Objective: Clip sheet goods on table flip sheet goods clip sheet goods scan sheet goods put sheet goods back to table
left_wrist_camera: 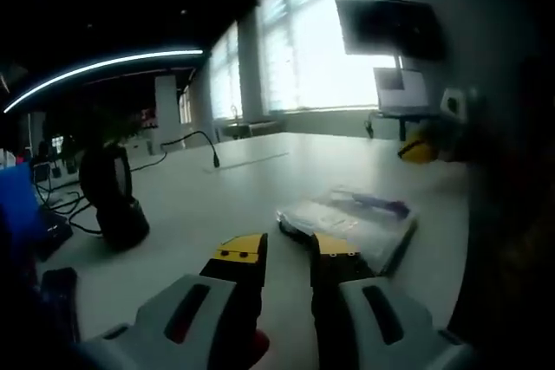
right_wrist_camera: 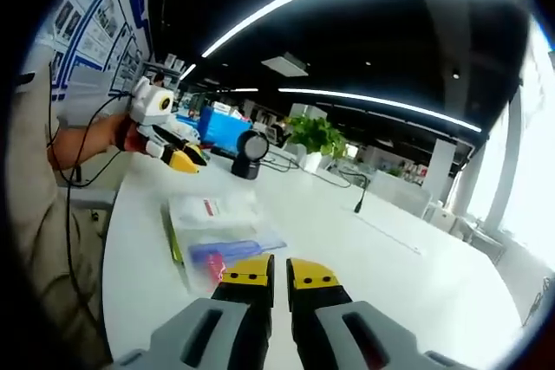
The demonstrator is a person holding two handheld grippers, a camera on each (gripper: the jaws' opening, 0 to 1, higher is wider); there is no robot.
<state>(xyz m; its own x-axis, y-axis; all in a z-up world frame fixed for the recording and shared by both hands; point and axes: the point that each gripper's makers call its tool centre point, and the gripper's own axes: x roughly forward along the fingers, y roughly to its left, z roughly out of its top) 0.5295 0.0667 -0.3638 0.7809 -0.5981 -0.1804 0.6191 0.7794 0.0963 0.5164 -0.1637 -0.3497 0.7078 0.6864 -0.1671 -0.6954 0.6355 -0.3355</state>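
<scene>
A: Where is the sheet goods packet (right_wrist_camera: 218, 233)?

B: Flat on the tabletop (right_wrist_camera: 381, 257), just ahead-left of the right tool (right_wrist_camera: 279, 273), jaws narrow, empty. Left tool (left_wrist_camera: 290, 250) likewise empty, slightly apart, probably farther off.

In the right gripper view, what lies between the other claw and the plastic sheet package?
In the right gripper view, only bare white table lies between the left claw and the sheet package.
</scene>
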